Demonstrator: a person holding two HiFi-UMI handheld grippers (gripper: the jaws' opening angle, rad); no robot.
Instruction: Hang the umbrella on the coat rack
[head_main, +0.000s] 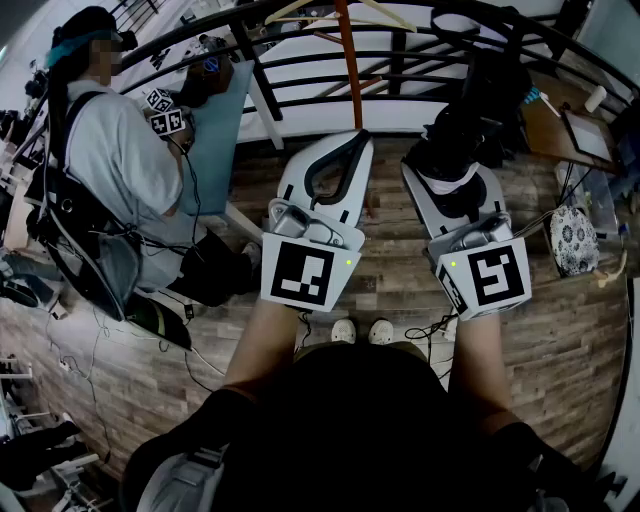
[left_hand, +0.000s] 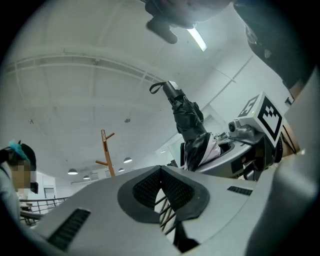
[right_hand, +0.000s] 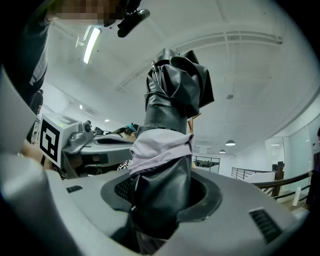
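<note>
No words, brand names or numbers could be read anywhere. The only printed signs were black-and-white square markers, coded patterns rather than lettering. One large marker stood on the left cube (head_main: 303, 273) at the back of the left tongs (head_main: 358, 140). Another stood on the right cube (head_main: 497, 277) of the right tongs (head_main: 450, 170). Smaller ones covered a third cube (head_main: 163, 112) held by another person (head_main: 120, 170) at the left of the head view.

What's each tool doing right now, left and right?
Left tool: closed, nothing in it.
Right tool: closed on the folded black umbrella.
</note>
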